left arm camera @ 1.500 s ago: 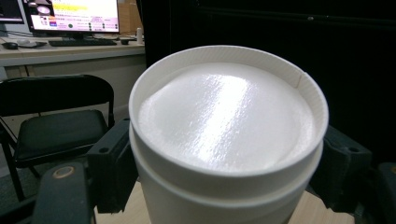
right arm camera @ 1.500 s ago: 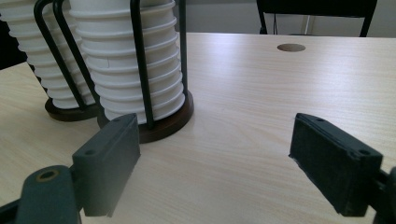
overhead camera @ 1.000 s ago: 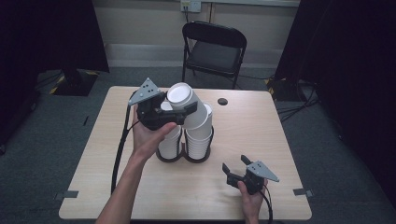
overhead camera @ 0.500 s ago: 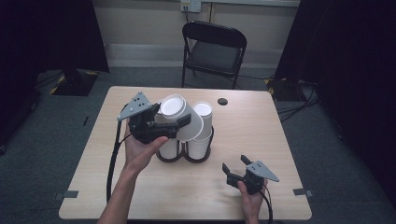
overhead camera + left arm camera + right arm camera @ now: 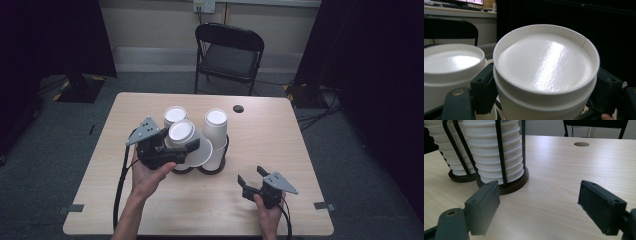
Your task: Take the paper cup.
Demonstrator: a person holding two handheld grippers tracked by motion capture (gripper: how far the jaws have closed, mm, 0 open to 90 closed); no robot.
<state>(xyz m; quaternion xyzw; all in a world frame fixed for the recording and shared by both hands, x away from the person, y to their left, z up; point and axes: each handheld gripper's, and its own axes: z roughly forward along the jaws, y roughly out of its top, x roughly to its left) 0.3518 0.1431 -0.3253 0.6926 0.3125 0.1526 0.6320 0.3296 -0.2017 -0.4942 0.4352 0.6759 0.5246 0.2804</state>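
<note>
At the table, I have the left gripper (image 5: 192,146) pinching a white paper cup (image 5: 187,145) across its body just under the base, both black jaws pressed flat against its sides in the left gripper view. The cup (image 5: 545,67) is upside down and tilted, its glossy bottom facing up toward the camera, held in the air just in front of the left stack of cups (image 5: 175,117) and beside the right stack (image 5: 215,135). Both stacks stand in a black wire holder (image 5: 501,157) on round dark bases near the middle of the light wooden table (image 5: 280,140).

My right gripper (image 5: 252,180) rests on the table near the front edge, well apart from the holder, its jaws spread wide with nothing between them (the right gripper view looks straight through the gap at bare wood).

As I judge it, the work in hand is moving this one cup clear of the stacks. To do it well I would keep the squeeze light, since thin paper walls buckle, carry the cup away from the wire uprights so its rim does not catch, and right it before setting it down. The idle right gripper could steady the holder's base if the stacks start to rock.
</note>
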